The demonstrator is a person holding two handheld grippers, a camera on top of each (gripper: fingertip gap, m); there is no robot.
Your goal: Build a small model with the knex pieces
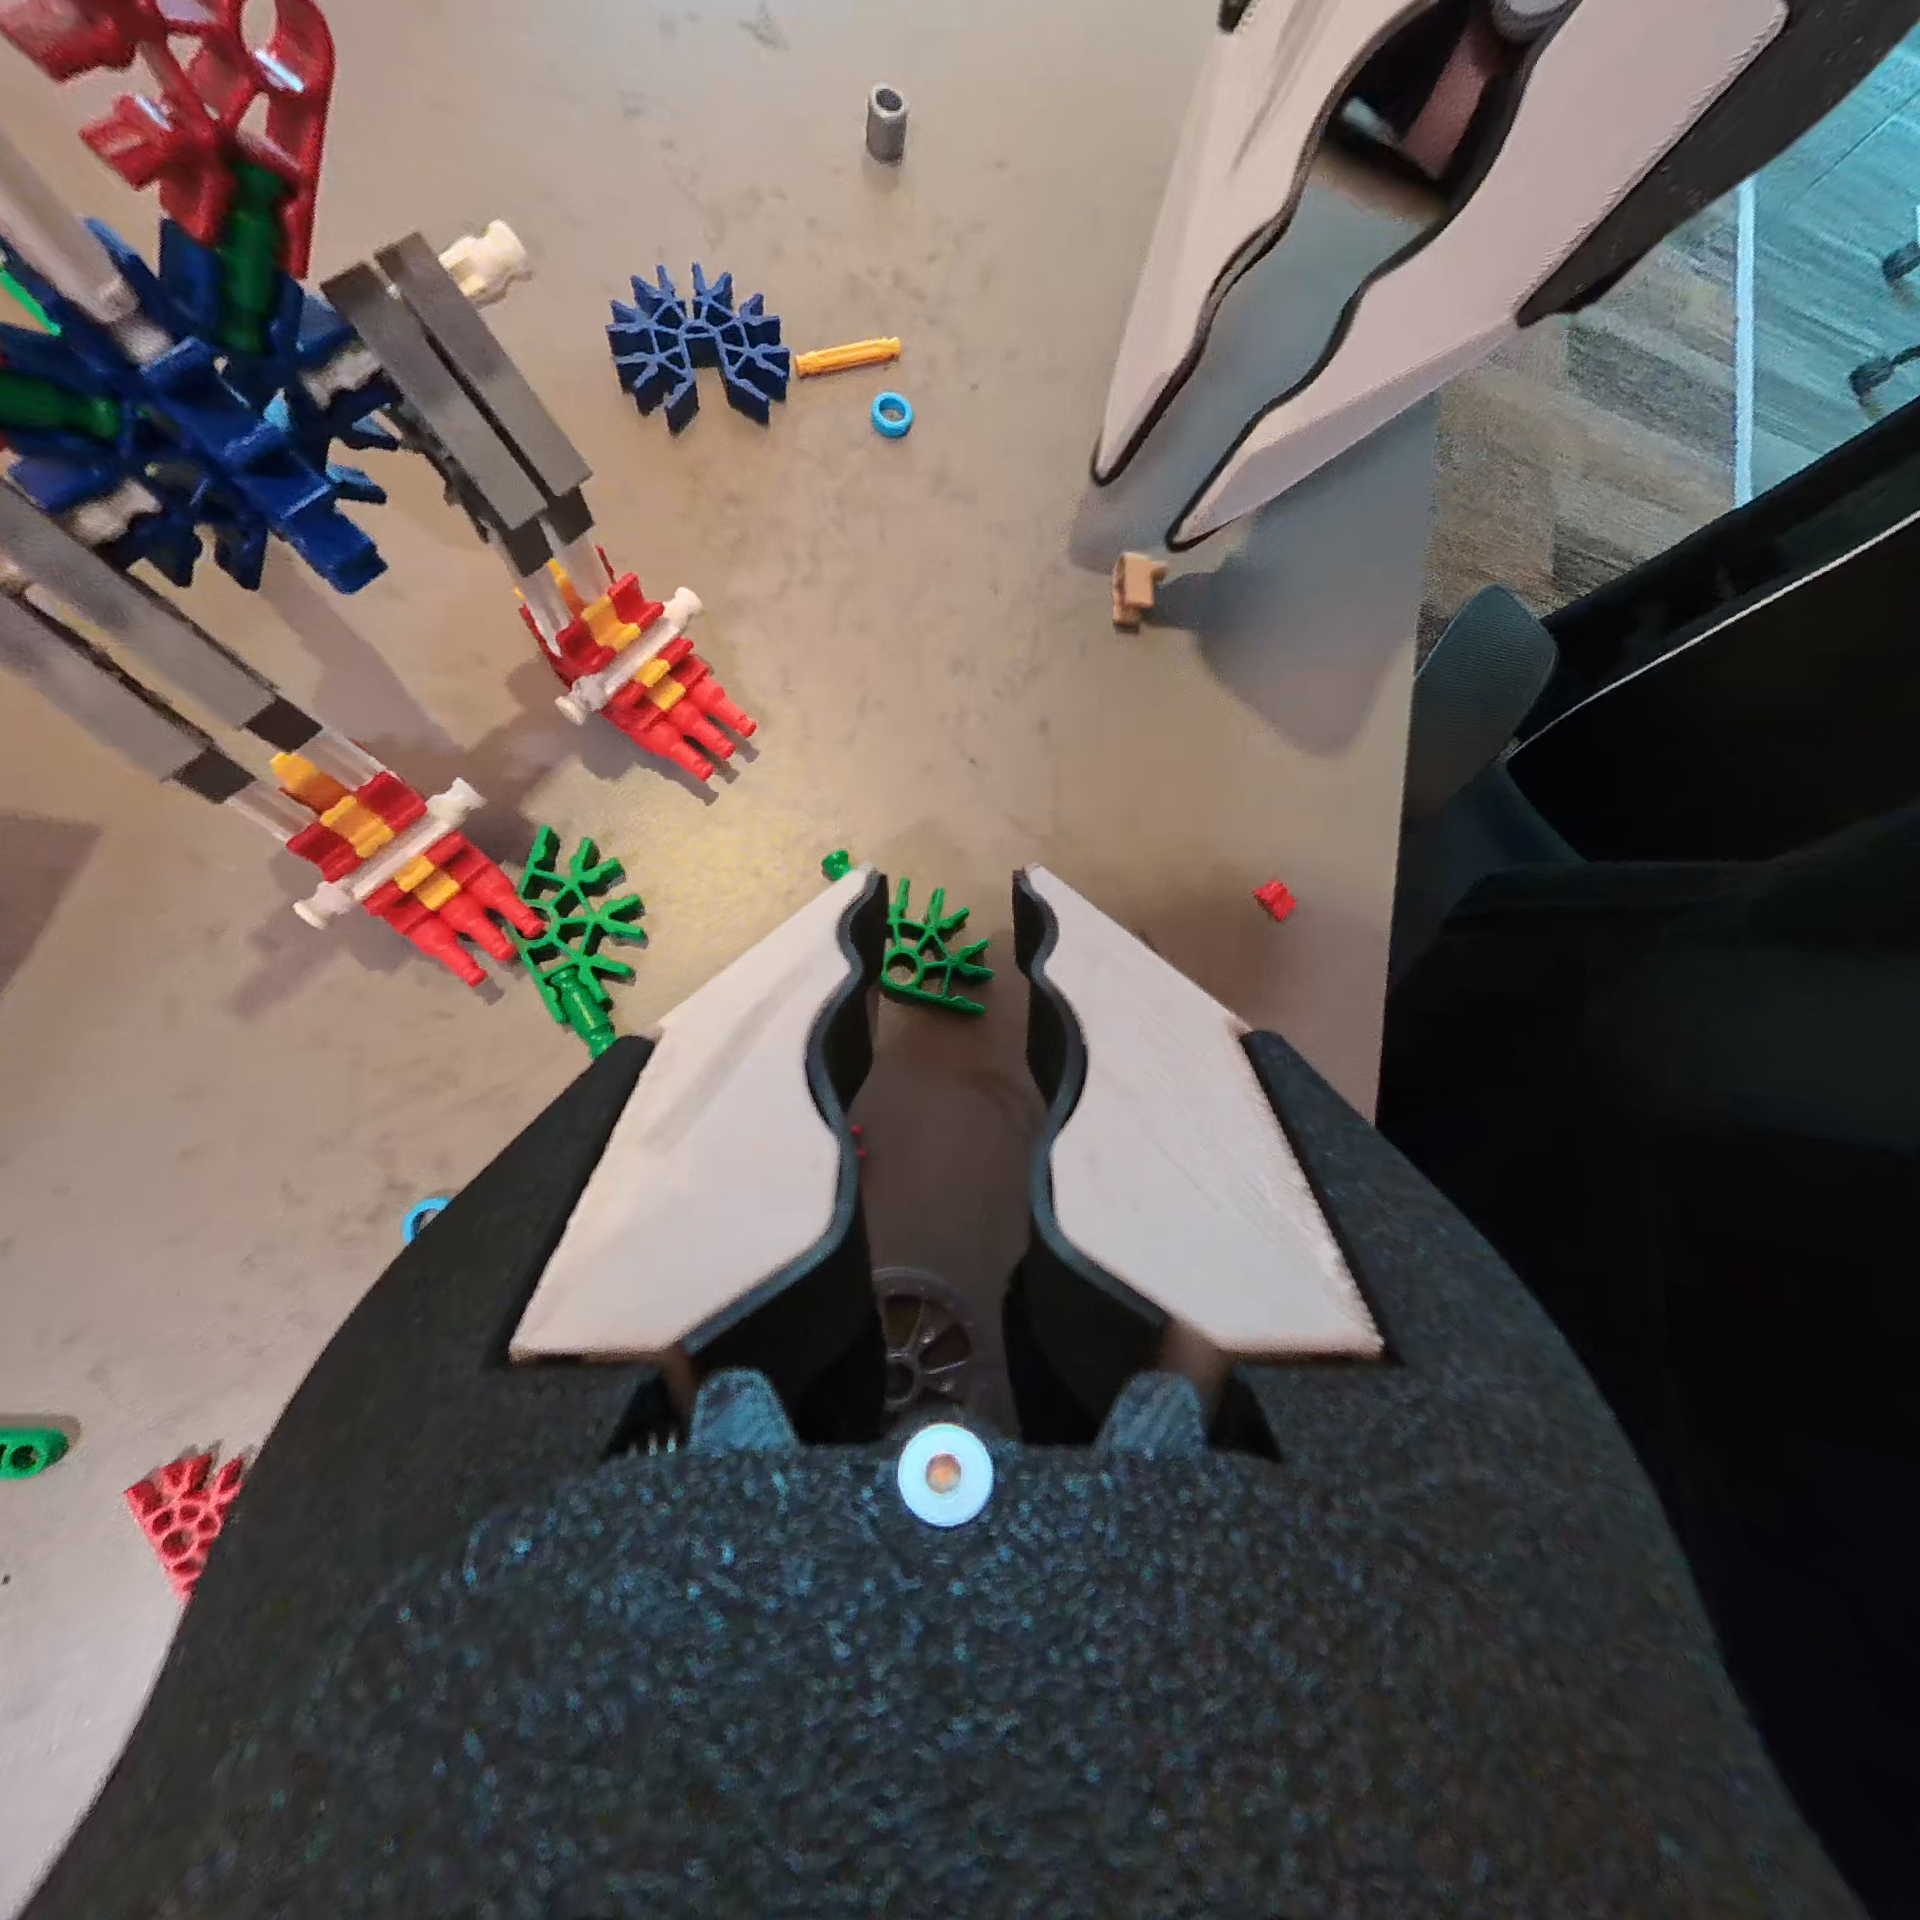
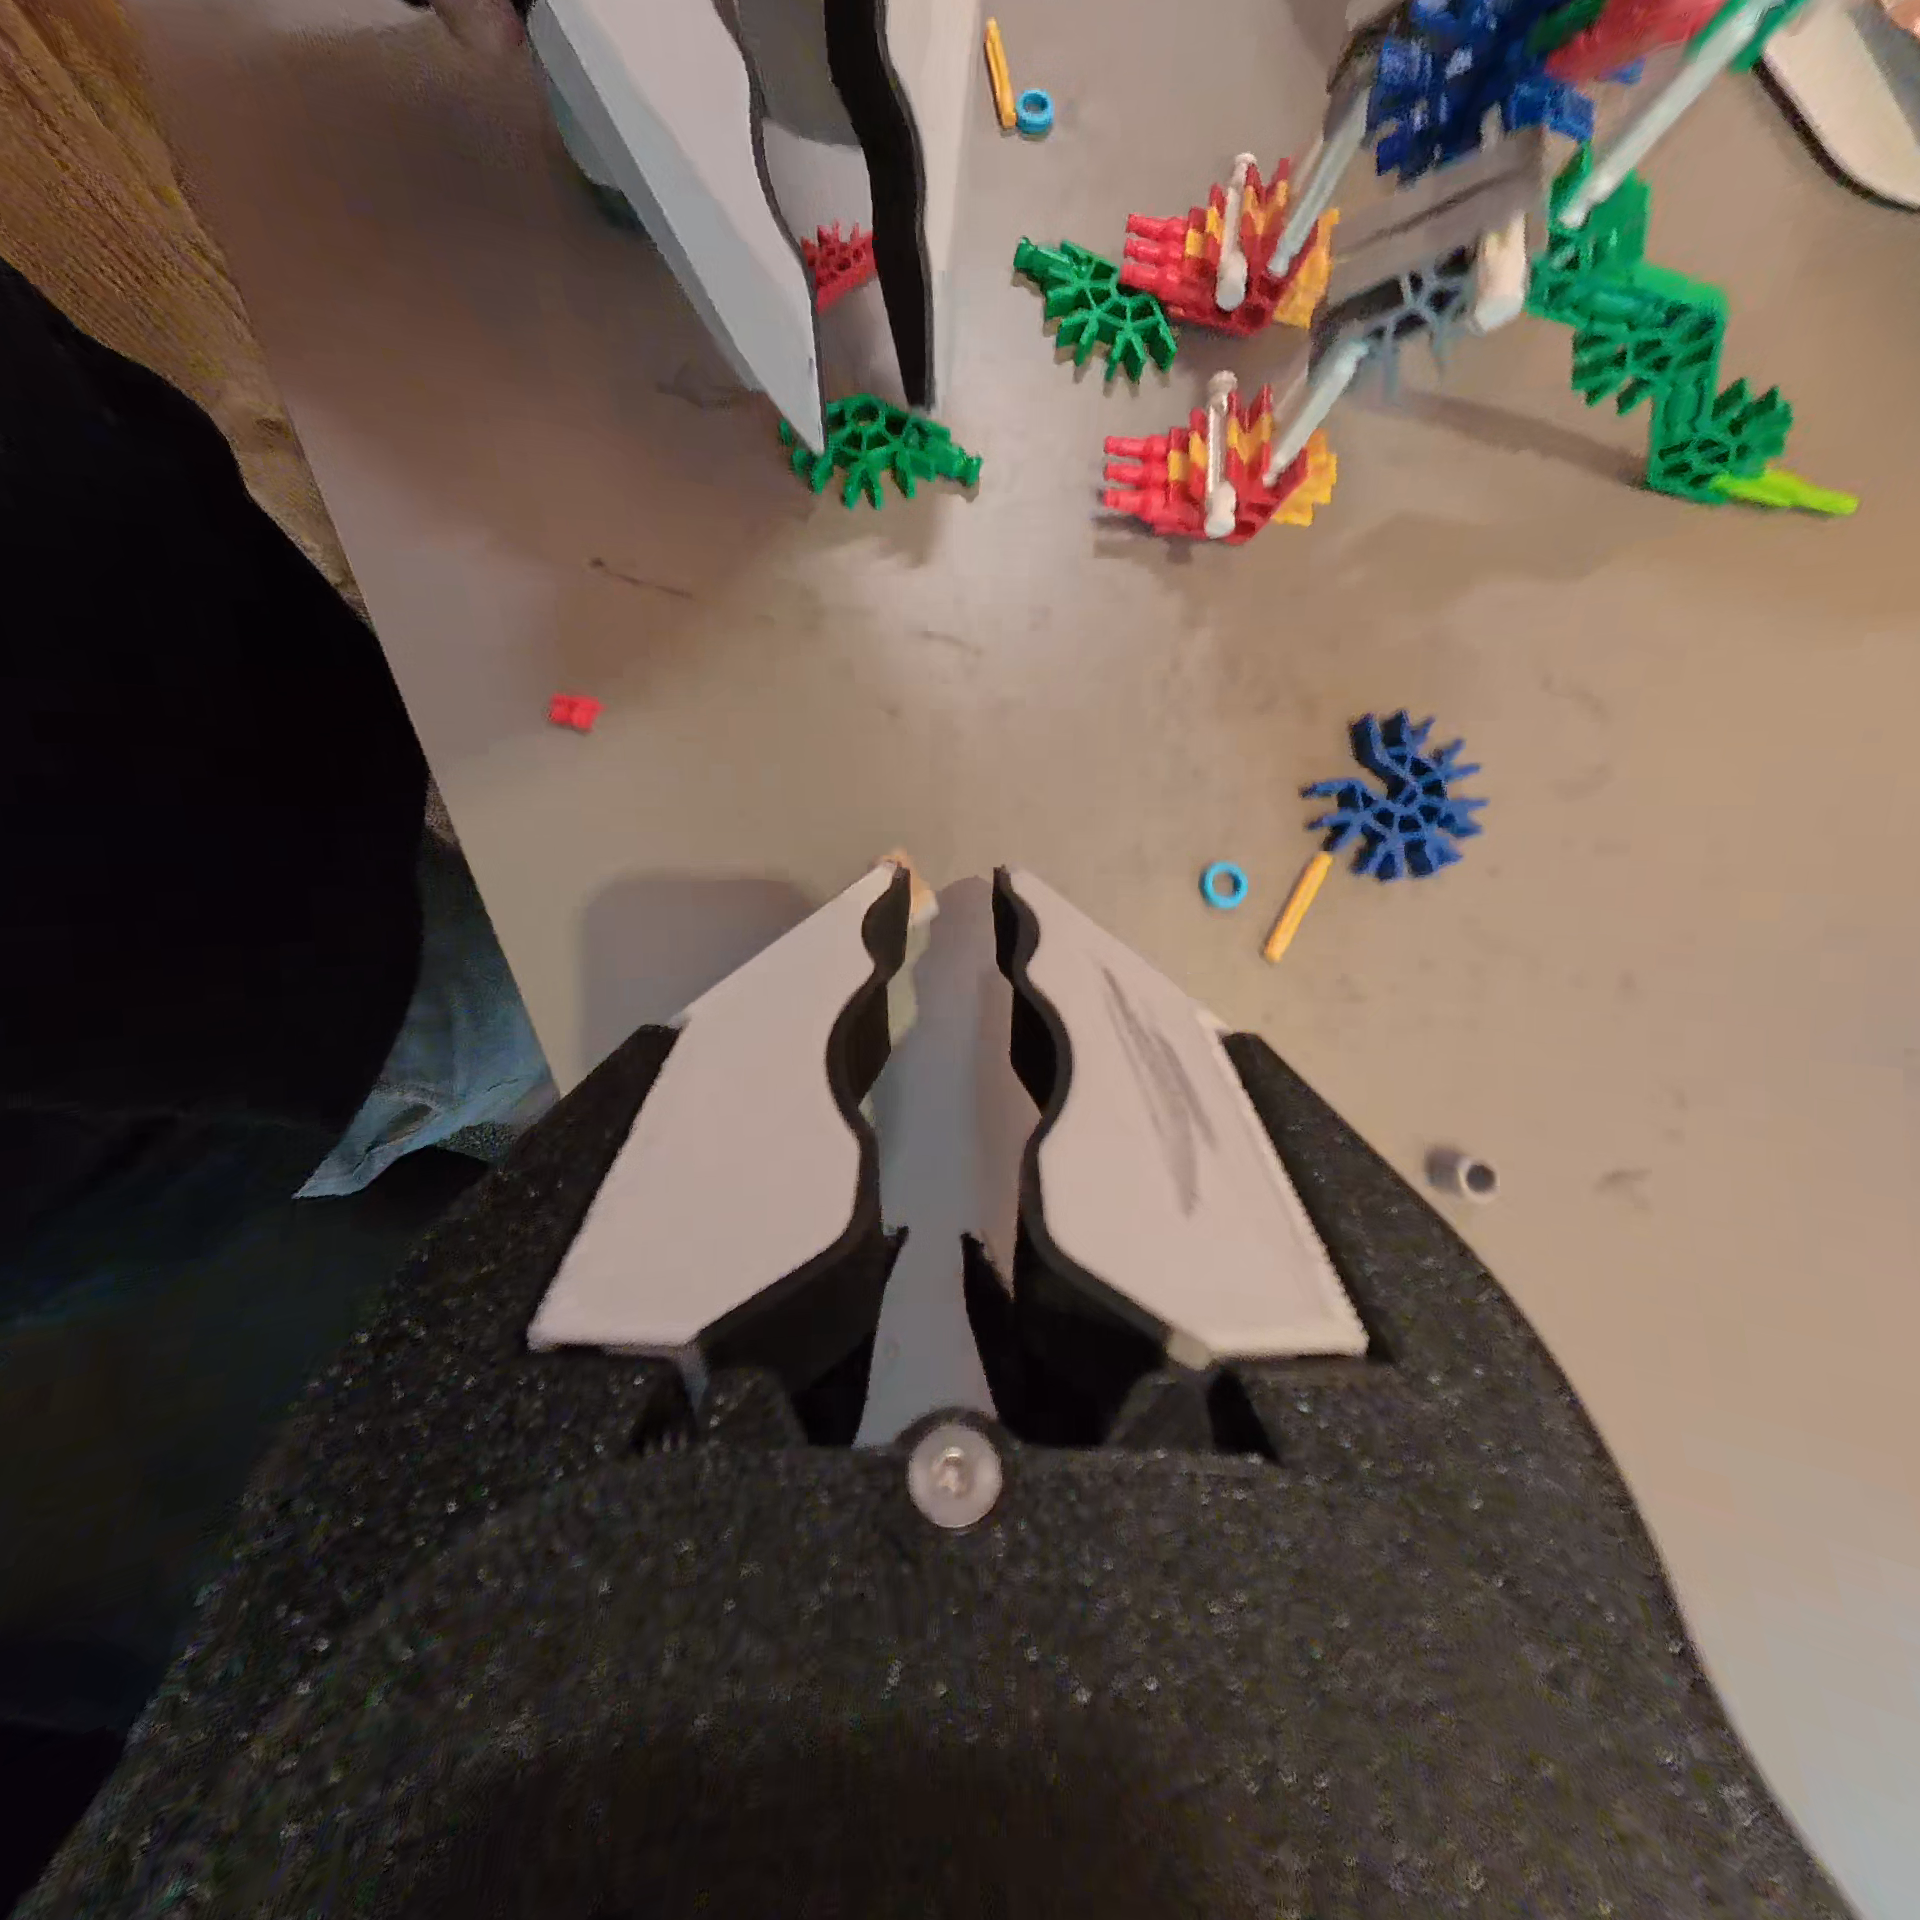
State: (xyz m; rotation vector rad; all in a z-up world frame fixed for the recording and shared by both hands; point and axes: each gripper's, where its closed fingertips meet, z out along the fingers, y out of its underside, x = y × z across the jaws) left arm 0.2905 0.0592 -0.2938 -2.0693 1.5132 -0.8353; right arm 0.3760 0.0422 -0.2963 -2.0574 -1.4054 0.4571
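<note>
you're at what looks like an office or hobby desk: a plain beige tabletop (image 1: pixel 935 644) strewn with plastic construction-toy pieces (image 1: pixel 696 343), a dark chair (image 1: pixel 1662 935) at its edge, and striped carpet flooring (image 1: pixel 1662 343) beyond.

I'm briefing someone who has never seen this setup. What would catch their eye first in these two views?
Most striking is the tall construction-toy model of blue, red and green pieces at the left wrist view's upper left, standing on two red-and-yellow feet. Next, the left gripper, open, tips either side of a small green connector on the beige table. The right gripper, open, sits by a small tan piece near the table's edge.
</note>
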